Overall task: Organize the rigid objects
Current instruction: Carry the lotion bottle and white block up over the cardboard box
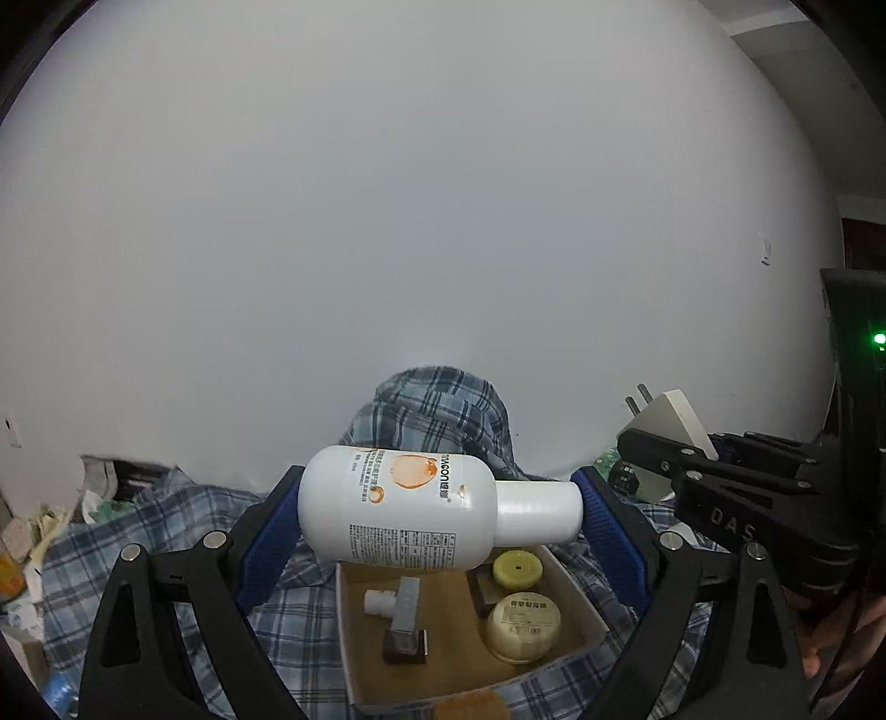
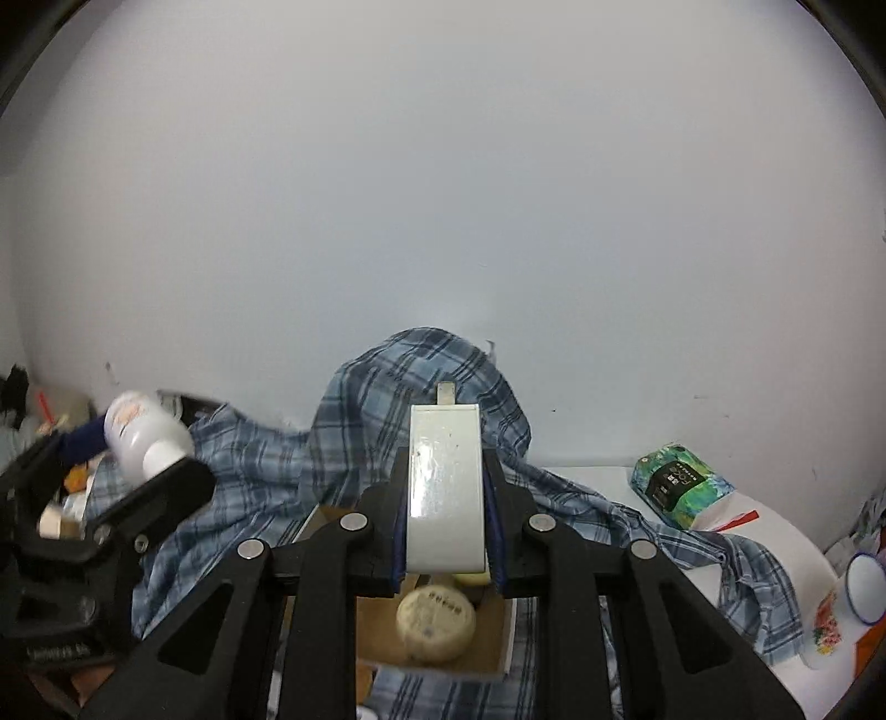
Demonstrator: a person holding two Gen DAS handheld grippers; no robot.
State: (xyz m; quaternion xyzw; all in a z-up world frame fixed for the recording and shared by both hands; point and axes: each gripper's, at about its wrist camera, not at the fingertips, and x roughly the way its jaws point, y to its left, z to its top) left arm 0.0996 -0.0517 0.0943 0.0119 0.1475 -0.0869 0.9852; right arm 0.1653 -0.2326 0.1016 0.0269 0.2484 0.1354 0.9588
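Holding one white lotion bottle (image 1: 398, 512) crosswise, cap toward 3 o'clock, the left gripper (image 1: 443, 515) has its jaws clamped end to end on it. The right gripper (image 2: 446, 520) pinches one white charger (image 2: 443, 487) — both above a cardboard box (image 1: 576, 592) containing two round yellow jars (image 1: 523, 628).

A plain white wall (image 2: 443, 194) fills most of both views, evenly lit and a little scuffed low down, with a few small dark marks. On the left-hand camera a small white fitting (image 1: 765, 252) sits on the wall at the right, and beyond it a dark door frame (image 1: 861, 243) edges in. Top right there, a strip of ceiling (image 1: 775, 33) meets the wall. Down below, a blue checked cloth (image 2: 421, 387) is heaped against the wall and spreads over the white desk (image 2: 775, 520).
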